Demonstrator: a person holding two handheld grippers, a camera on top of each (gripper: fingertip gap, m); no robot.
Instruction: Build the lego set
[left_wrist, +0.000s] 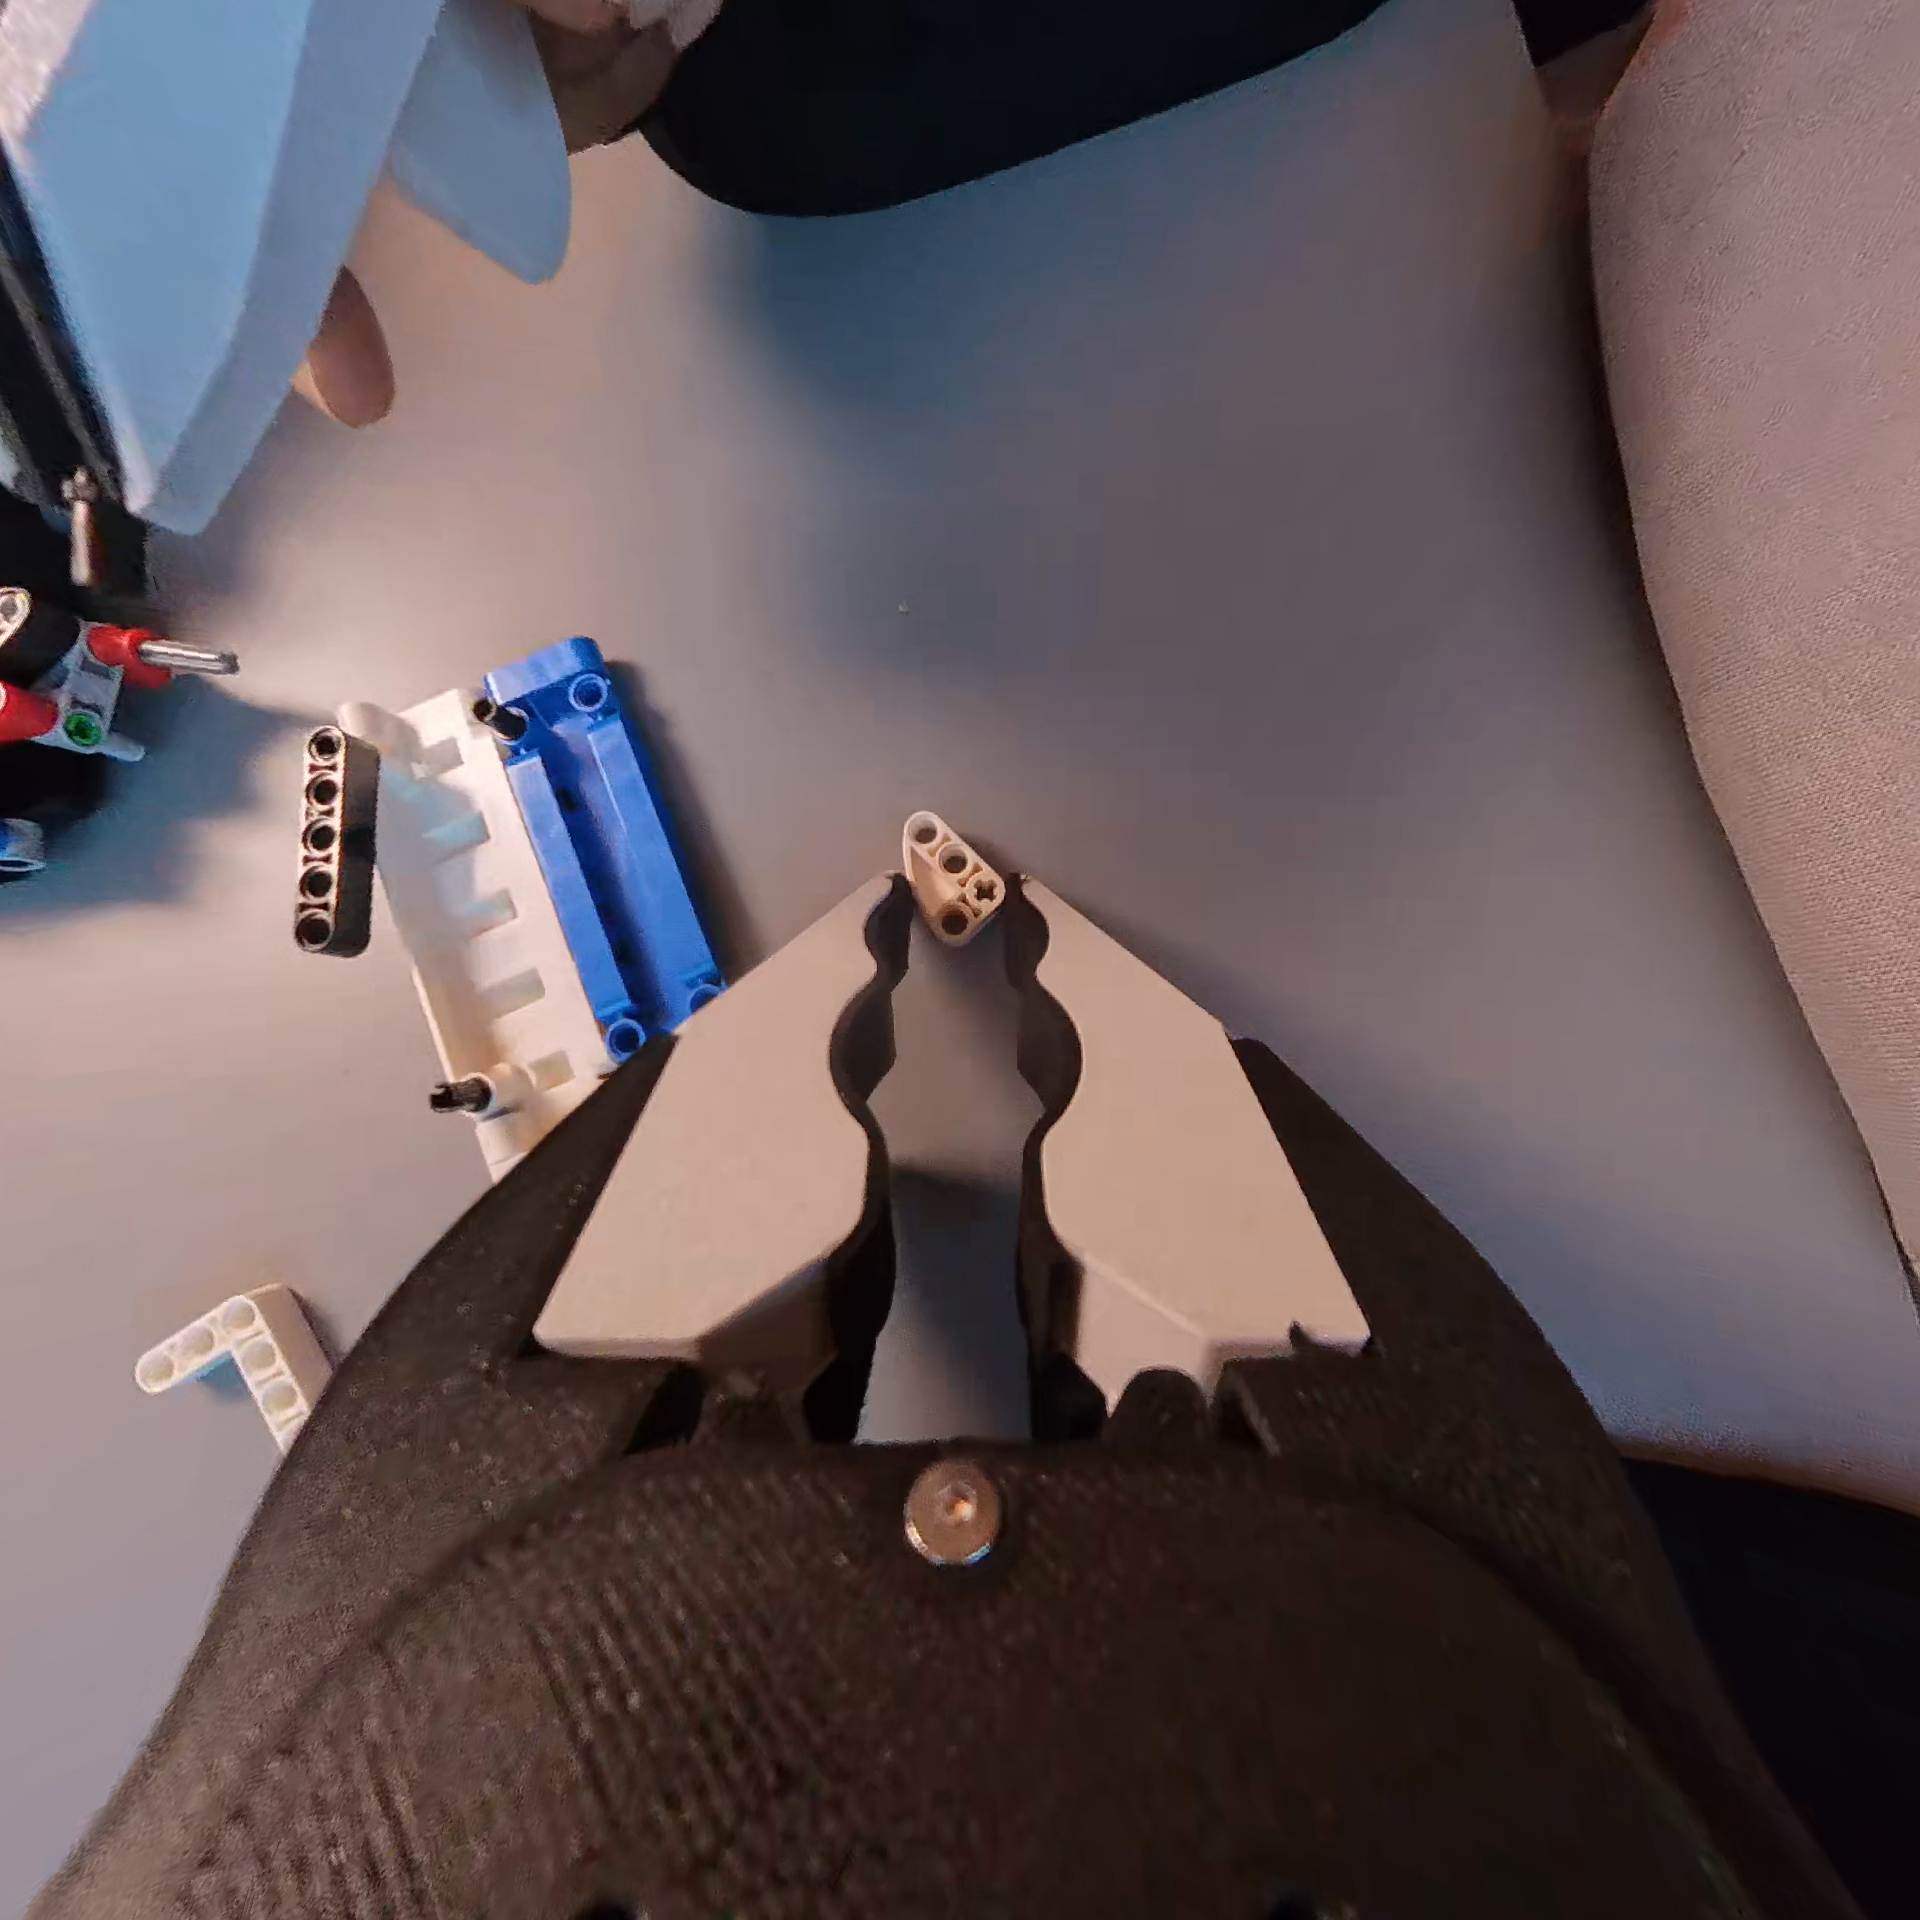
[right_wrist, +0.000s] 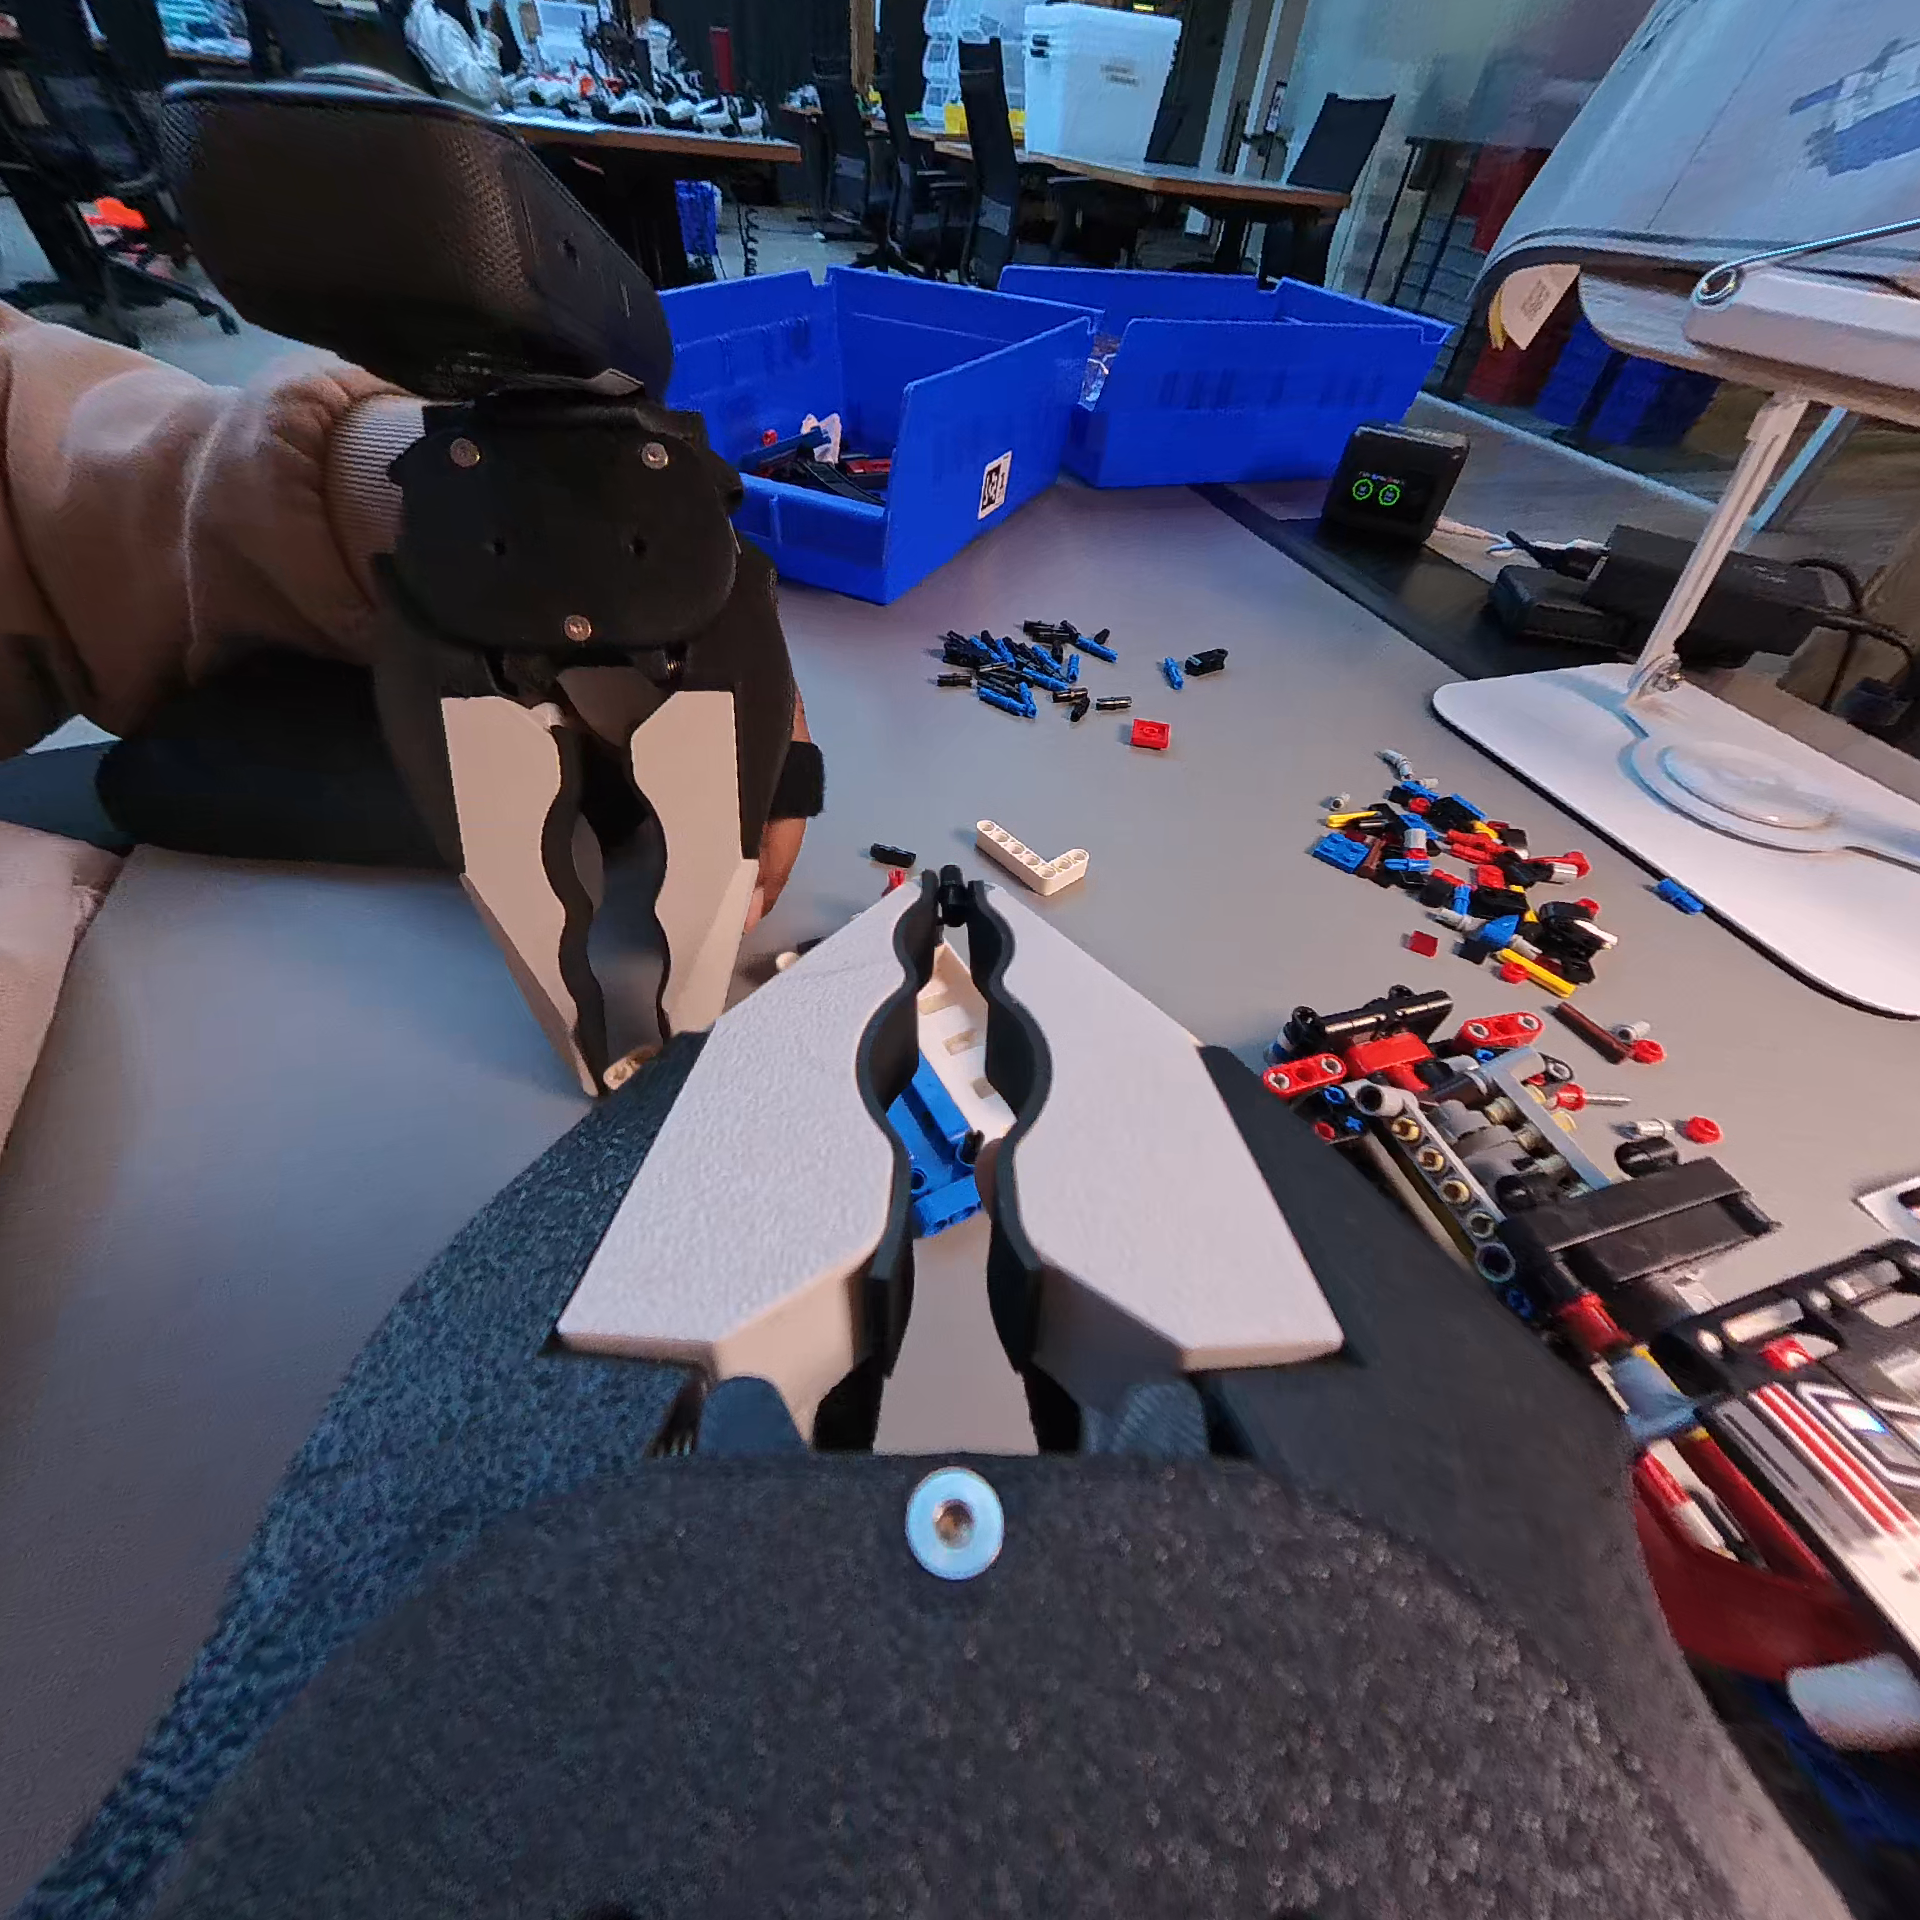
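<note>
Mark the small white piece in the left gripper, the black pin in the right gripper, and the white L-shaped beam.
small white piece (left_wrist: 954, 881): left wrist view, its holed face.
black pin (right_wrist: 948, 896): right wrist view, its exposed end.
white L-shaped beam (right_wrist: 1031, 855): right wrist view, its long arm.
</note>
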